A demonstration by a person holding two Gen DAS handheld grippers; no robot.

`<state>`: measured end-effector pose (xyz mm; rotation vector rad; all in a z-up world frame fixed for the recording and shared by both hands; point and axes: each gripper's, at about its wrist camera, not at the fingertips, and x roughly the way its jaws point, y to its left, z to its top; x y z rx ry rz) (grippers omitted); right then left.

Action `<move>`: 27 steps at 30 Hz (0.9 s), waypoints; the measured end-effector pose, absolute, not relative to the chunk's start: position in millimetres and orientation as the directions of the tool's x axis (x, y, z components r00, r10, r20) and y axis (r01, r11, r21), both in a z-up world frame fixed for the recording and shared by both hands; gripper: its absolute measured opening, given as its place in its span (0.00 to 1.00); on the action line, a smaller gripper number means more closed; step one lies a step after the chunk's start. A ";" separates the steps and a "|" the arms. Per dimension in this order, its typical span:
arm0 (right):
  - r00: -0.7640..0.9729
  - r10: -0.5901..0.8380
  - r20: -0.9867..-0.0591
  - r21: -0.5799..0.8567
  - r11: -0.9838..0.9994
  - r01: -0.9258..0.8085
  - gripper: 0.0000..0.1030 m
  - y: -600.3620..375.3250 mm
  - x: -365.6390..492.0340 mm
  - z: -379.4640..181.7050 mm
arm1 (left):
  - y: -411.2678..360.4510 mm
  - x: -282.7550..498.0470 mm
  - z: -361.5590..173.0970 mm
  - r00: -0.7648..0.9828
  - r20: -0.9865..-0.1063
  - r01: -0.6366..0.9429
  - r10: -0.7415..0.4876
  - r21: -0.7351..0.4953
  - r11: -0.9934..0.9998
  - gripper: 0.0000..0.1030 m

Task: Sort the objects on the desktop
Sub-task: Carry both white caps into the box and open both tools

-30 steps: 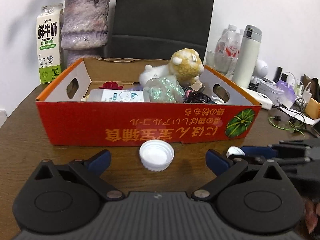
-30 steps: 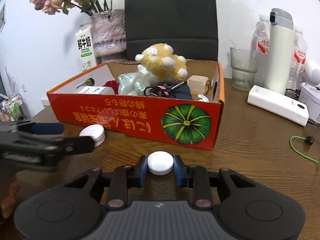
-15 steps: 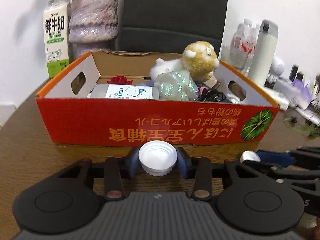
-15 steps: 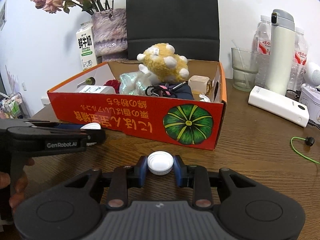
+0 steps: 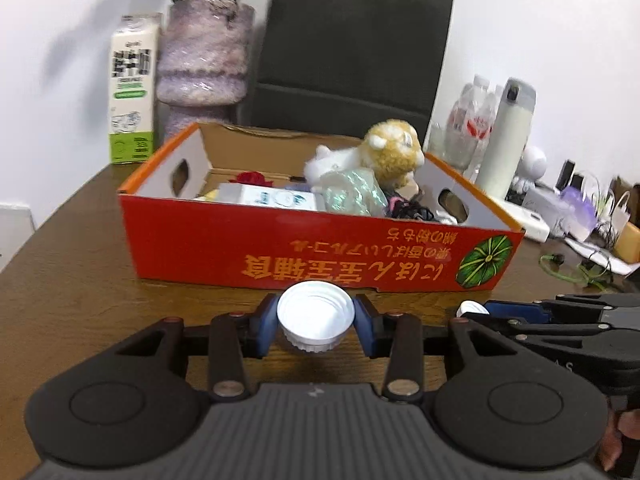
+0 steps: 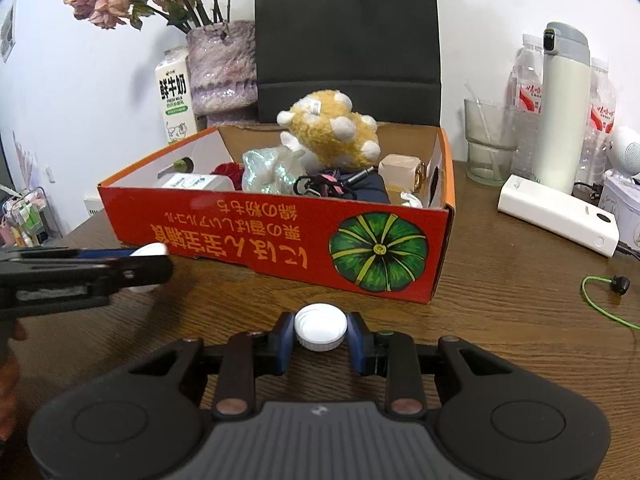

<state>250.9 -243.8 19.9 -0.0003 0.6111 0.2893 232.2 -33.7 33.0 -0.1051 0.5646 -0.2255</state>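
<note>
Since a second ago my left hand-held gripper has closed from wide open onto the open-side-up white cap and raised it off the bench — the cap sits pinched between both blue pads, ahead of the red box wall. My right hand-held gripper is unchanged: jaws narrowed onto the smaller white cap, top side up, clamped at both sides.

Findings on progress:
- Both loose caps are in hand, one per gripper, each just short of the box's near wall.
- The box directly ahead already holds a yellow plush toy, a glittery pouch, a white carton, tangled cords and a small beige block.
- No other loose item shows on the bench between the grippers and the box.

Judgement: the sort looks near its end. Outstanding — carry both caps forward over the near wall and release them inside. Bottles, flask and cables to the right of the right gripper appear to be outside the job; I cannot confirm that.
</note>
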 end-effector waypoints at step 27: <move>0.896 0.212 -0.389 0.113 0.977 -0.182 0.27 -243.5 328.8 89.1 | -28.3 296.7 98.4 0.930 -0.295 0.175 -0.218 -0.166 0.970 0.39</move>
